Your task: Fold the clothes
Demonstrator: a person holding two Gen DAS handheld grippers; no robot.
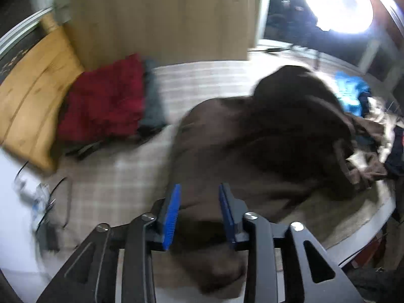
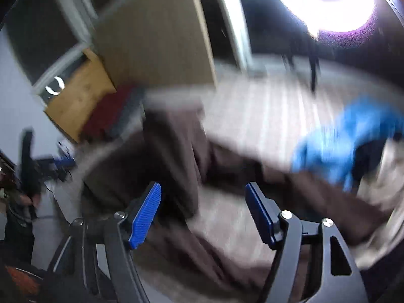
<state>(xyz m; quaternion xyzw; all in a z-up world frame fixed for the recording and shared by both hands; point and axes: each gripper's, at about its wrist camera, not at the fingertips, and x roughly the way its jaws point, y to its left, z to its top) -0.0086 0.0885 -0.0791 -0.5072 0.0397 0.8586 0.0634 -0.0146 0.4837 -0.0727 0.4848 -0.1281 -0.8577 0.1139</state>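
Brown garment (image 1: 252, 146) sprawled across the checked bedcover (image 1: 202, 80), bunched and humped toward the far right, one flatter panel running back toward the near edge. Looks like trousers or a heavy top; too blurred to call. In the right wrist view, the same brown cloth (image 2: 176, 156) lying in long overlapping folds, one strip laid over another.

Left claw (image 1: 199, 210) parted, blue pads either side of the near brown edge, cloth passing between them but not visibly pinched. Right claw (image 2: 204, 212) spread wide, nothing gripped, hovering over the folds. Heavy motion blur in both views.

Step in hand, at a guess: somewhere inside the fold of this brown piece, either gathering an edge to carry over or just letting go of one. Can't settle which. Next move calls for a clean hold on an edge or corner and a flat lay.

Further out: blue garment (image 2: 341, 141) and a jumble of other clothes (image 1: 378, 136) at the right, red cushion (image 1: 106, 98) and yellow cushion (image 1: 32, 98) by the headboard. No baskets or bins in sight.
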